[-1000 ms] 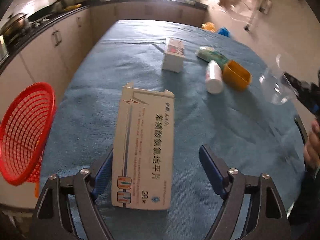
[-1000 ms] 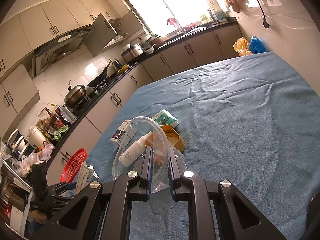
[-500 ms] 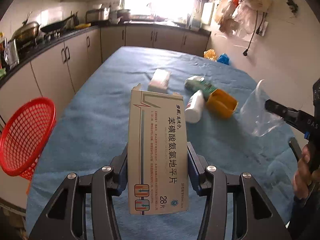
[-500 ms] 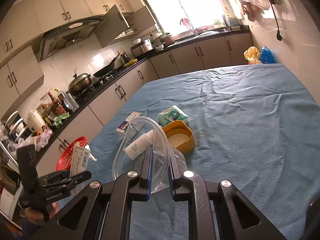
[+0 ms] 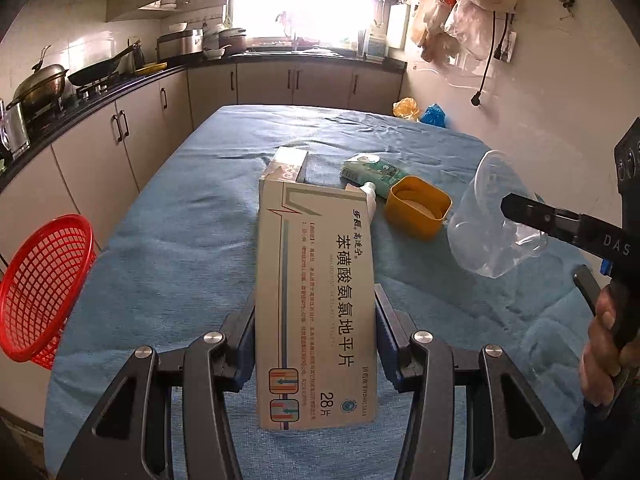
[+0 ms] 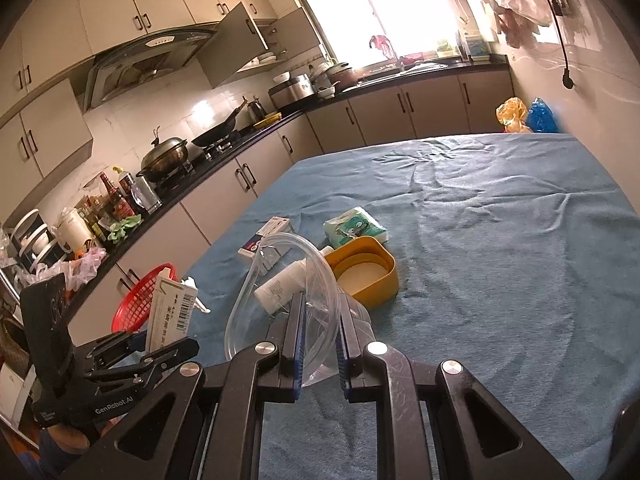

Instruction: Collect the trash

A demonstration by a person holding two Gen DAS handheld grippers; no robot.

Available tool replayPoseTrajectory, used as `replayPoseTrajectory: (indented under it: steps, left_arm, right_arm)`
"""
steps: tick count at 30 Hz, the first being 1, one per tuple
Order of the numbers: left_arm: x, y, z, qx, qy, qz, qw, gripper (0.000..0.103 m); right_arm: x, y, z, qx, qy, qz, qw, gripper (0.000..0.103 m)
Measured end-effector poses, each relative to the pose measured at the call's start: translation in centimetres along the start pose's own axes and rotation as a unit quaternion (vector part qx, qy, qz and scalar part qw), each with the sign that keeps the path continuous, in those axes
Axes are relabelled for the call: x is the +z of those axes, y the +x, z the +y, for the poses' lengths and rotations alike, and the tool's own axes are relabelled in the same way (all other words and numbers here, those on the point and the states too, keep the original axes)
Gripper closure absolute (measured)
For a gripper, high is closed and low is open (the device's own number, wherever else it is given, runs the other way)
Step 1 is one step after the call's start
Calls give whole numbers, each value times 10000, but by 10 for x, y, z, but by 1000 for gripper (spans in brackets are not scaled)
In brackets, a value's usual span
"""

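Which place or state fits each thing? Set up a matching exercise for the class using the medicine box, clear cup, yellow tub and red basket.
Things:
1. medicine box
2. clear cup
3. yellow tub
4. red basket

Places or states:
A. beside the table edge
B. lying on the blue cloth
C. clamped in the left hand-held gripper
D. pinched by the right hand-held gripper

Pairs: 1-C, 2-D, 3-B, 4-A

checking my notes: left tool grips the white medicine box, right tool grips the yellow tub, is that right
Not quite: the right tool grips the clear plastic cup, as the right wrist view shows. The yellow tub lies on the table. The left tool does grip the white medicine box.
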State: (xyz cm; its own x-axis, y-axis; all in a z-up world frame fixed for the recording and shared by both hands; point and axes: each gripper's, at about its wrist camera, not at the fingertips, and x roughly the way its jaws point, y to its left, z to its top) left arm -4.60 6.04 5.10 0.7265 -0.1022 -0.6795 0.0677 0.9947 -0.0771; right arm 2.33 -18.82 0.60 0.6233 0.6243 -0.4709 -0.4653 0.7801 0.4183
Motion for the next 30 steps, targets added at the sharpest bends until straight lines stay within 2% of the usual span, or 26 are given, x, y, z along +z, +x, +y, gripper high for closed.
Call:
replayPoseTrajectory:
  steps: [7, 15, 21, 30]
  left_arm:
    - [-1, -3, 2, 9, -8, -38, 10000, 54]
    - [-2, -22, 19, 23, -152, -218, 9996, 54]
    - [-1, -37, 44, 81, -389, -373, 9985, 54]
    - [0, -59, 93, 308, -769, -612, 9947, 54]
  right_arm:
    - [-1, 4, 1, 15, -27, 68, 10000, 88]
    - [-3, 14, 13, 139, 94, 335, 9993, 88]
    - [-5, 20, 48, 326, -74, 534, 9980, 88]
    - [10, 41, 114, 539, -507, 721, 9946, 88]
